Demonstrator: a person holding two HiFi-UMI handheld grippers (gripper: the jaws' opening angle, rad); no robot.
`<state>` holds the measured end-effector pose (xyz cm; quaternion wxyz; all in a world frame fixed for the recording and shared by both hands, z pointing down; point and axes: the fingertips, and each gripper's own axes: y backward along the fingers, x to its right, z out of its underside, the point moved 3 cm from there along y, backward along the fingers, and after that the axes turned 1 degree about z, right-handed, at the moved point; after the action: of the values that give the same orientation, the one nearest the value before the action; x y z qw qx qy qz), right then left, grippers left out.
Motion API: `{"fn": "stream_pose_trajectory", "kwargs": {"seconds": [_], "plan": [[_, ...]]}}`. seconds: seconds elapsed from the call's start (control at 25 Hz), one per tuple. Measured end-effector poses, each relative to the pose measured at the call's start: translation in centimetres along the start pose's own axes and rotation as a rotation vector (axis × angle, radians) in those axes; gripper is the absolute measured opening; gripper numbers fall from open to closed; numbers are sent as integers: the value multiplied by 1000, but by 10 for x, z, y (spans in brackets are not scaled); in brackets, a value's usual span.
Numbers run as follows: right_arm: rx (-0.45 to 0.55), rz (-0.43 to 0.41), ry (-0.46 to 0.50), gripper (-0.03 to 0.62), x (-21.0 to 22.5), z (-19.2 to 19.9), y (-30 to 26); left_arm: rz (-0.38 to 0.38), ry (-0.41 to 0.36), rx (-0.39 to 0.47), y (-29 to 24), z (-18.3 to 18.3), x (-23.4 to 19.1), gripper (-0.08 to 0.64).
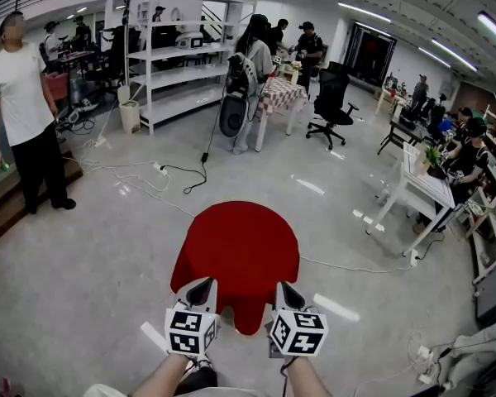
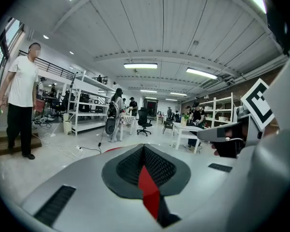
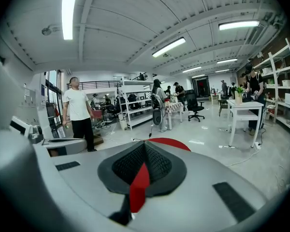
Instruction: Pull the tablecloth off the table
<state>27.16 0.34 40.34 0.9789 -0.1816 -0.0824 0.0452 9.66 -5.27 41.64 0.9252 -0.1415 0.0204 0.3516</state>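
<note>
between the clamped jaws of the left gripper point(image 2: 144, 153) and the right gripper point(image 3: 145, 151) we held folds of the red tablecloth point(image 1: 241, 242) at its near hem, side by side, probably for an even pull; beyond, it covered the hidden round table.

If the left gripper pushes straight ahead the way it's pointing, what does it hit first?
The red tablecloth itself: the left gripper pinches its hem, and its draped near side hangs straight ahead, though depth is unclear.
</note>
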Motion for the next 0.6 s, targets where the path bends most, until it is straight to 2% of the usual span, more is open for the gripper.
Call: {"fn": "stream_pose_trajectory", "kwargs": {"seconds": [0.6], "plan": [[-43,21,-32,25,3,-24,-110,1,-3,-55,-91,-18,-71,15]]}}
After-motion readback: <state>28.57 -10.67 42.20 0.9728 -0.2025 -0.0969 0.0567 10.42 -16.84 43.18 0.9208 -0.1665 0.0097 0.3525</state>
